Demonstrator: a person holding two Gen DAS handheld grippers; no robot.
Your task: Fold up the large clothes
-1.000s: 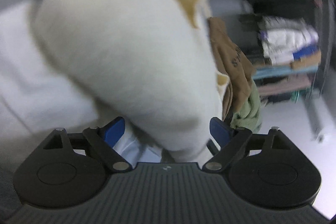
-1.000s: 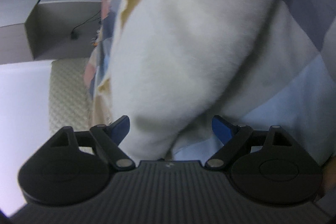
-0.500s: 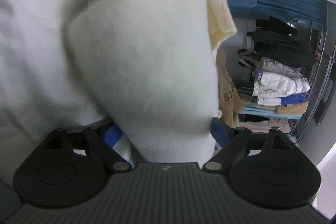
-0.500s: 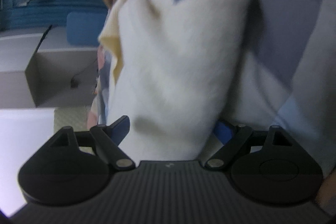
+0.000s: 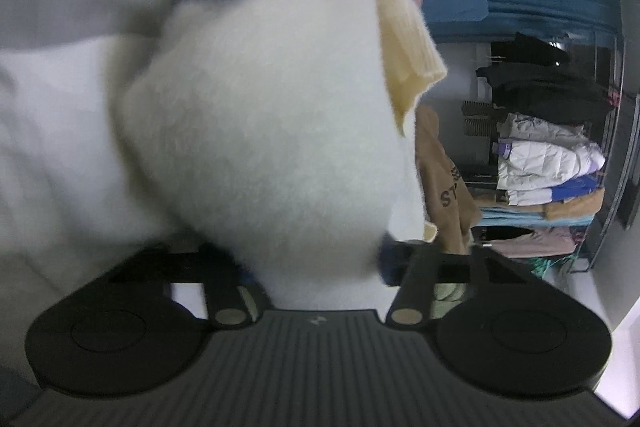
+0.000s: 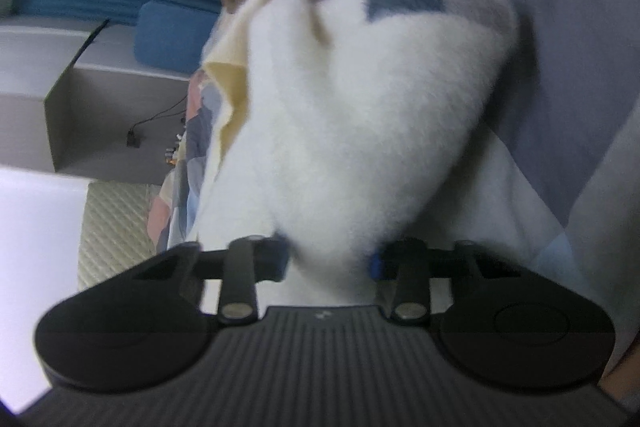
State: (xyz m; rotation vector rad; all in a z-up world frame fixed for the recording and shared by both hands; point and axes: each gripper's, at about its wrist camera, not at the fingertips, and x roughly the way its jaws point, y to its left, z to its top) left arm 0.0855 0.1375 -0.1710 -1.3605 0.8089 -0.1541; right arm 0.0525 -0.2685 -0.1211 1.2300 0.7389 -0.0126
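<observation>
Between my L gripper jaws sits a thick bunch of white fleece. The jaws have just been closing and now pinch it from both sides, pads mostly buried in the pile, so L is gripping the fleece. The bunch rises up and away from the gripper and fills the middle of the L view. A cream ribbed cuff sticks out at its upper right edge. Behind and to the left lies more cloth, white below and grey above; past the top there are pink and slate-blue patches, blurred. To the right a brown garment hangs, w/ dark letters I can't read. Further right a rack holds stacked clothes, black at the top, white puffy ones in the middle, blue and tan below.

My R gripper is the same story: jaws just been closing, now clamped on a narrow neck of the fleece, blue pad edges showing at each side. The bunch fans out upward from the pinch. A cream edge runs along its left side. Grey and pale blue cloth lies to the right, pink and brown cloth at top. A grey box sits at left w/ a black cable in it, blue bedding behind. Whole R view is soft, details approx.
</observation>
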